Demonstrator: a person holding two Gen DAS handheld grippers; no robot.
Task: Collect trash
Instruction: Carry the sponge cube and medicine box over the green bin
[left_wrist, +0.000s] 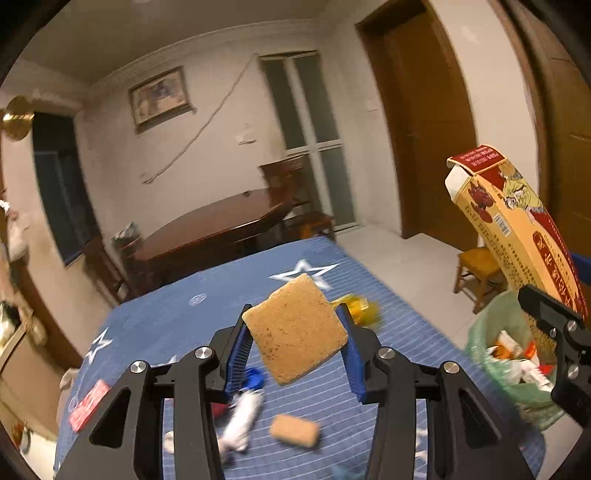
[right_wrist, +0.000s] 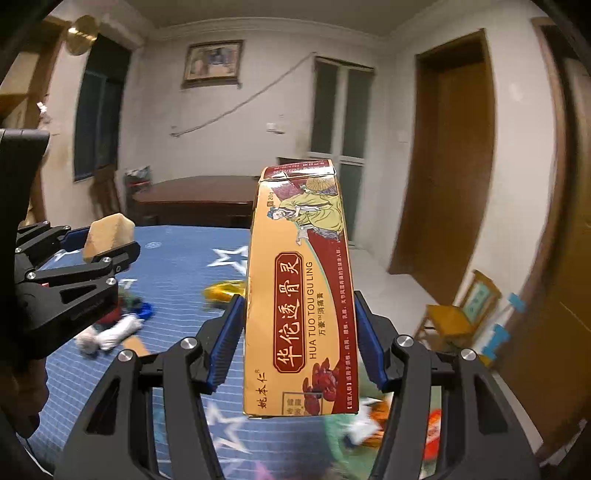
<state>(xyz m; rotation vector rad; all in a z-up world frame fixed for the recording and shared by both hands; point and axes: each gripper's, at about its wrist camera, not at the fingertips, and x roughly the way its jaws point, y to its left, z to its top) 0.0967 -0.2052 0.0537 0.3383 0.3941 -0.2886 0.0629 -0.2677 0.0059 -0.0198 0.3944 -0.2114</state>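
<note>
Sponge (left_wrist: 297, 328): tan square slab, tilted, pinched between the blue pads of the left tool (left_wrist: 295, 341), centre of the left wrist view; also seen at left in the right wrist view (right_wrist: 107, 234). Box (right_wrist: 301, 291): long yellow-and-red carton with printed figure, upright, clamped at its sides by the right tool (right_wrist: 299, 341), centre of the right wrist view; at right edge of the left wrist view (left_wrist: 517, 229), leaning above the bin. Bin (left_wrist: 513, 354): green-lined, lower right, holding mixed wrappers. Bench (left_wrist: 207, 317): blue striped cloth with white stars, lower centre. On it: second sponge piece (left_wrist: 294, 430), white crumpled wrapper (left_wrist: 242, 421), blue cap (left_wrist: 255, 376), yellow item (left_wrist: 364, 308) blurred, red packet (left_wrist: 90, 404) at lower left. Behind: dark wooden table (left_wrist: 218, 225), wooden stool (left_wrist: 480, 273) at right, brown door (left_wrist: 424, 125), framed picture (left_wrist: 159, 96) upper left.
</note>
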